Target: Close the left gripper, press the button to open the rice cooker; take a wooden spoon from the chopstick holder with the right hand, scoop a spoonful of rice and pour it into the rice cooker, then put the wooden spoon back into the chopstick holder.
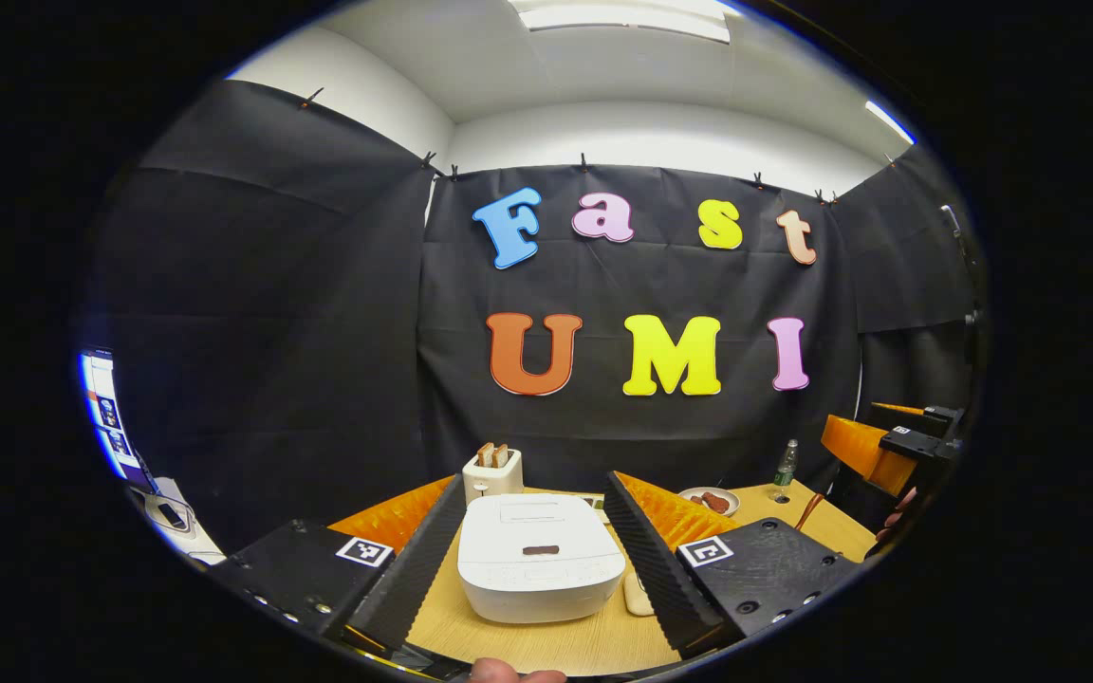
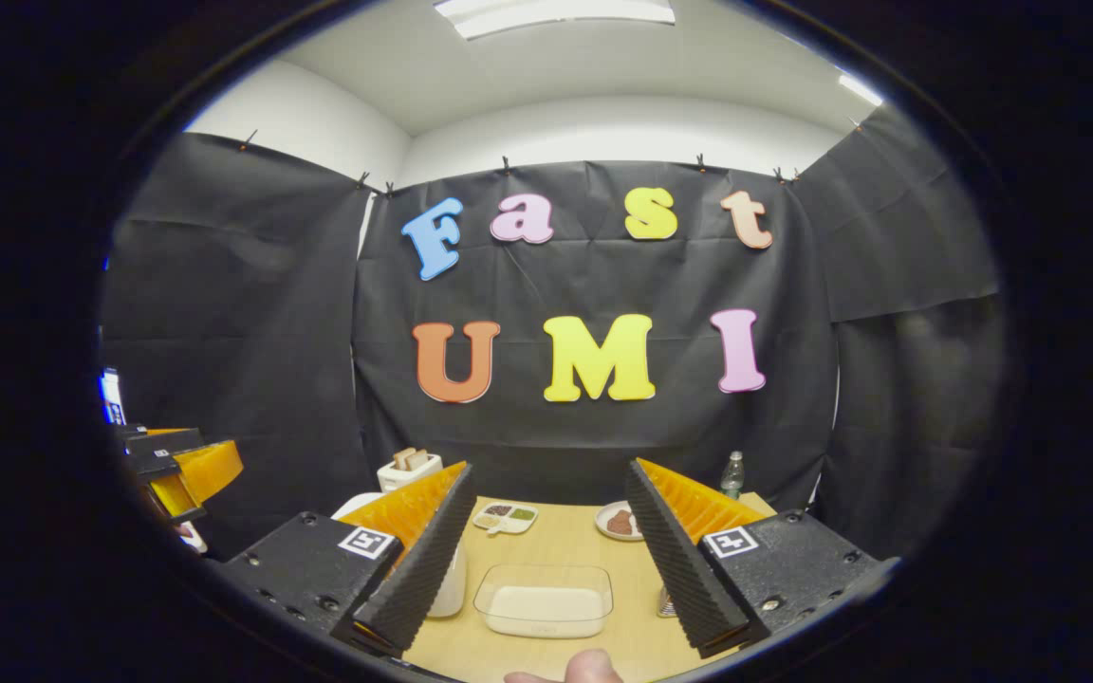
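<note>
On the tabletop (image 1: 546, 645) the white rice cooker (image 1: 540, 558) sits with its lid down, framed between the spread fingers of the left tool (image 1: 541, 607), a toaster (image 1: 492, 471) behind it. Further right, the right tool (image 2: 546, 617) hovers with fingers wide apart over a clear container of rice (image 2: 545, 600); a plate (image 2: 619, 520) and bottle (image 2: 732, 474) stand beyond.

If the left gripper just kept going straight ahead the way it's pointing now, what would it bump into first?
Most likely the white rice cooker: it sits on the table centred between the open left gripper's fingers, lid shut. The toaster stands behind it. Depth is hard to judge, and the gripper may be held above the lid.
</note>
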A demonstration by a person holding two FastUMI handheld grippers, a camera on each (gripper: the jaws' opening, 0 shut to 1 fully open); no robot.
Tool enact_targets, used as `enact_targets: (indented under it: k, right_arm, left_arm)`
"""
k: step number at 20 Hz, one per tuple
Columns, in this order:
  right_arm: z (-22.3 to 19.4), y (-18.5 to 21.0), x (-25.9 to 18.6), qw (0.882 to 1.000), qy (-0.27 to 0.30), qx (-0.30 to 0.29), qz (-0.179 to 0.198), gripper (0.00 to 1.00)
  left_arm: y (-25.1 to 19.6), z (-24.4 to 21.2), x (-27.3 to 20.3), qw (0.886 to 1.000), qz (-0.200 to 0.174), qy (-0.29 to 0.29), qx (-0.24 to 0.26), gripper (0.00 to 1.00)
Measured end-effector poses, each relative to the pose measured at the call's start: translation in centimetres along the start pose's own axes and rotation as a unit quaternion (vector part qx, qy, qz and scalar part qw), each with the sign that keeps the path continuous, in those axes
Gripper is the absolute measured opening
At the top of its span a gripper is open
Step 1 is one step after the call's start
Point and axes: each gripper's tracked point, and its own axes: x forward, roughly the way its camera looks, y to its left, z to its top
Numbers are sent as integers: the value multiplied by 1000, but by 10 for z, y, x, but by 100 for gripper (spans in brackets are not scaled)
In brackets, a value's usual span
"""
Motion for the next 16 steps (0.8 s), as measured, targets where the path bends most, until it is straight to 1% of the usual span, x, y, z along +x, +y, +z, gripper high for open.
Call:
enact_targets:
  k: [3,7,10,12,16]
  right_arm:
    - [-2,-2,4,1000,4,4,-1,100]
    - [-8,-6,11,1000,12,-4,-3,100]
    - [-17,-12,17,1000,21,-14,-9,100]
    - [-23,-15,25,999,29,-14,-10,100]
    - [-25,-36,53,999,34,-1,-21,100]
  left_arm:
    - [-2,-4,2,1000,-1,5,2,94]
    - [-4,-14,8,1000,1,12,-6,94]
    - [4,-37,16,999,20,49,-4,94]
    - [2,-43,24,998,21,67,-7,94]
    - [-7,-52,50,995,13,98,-12,94]
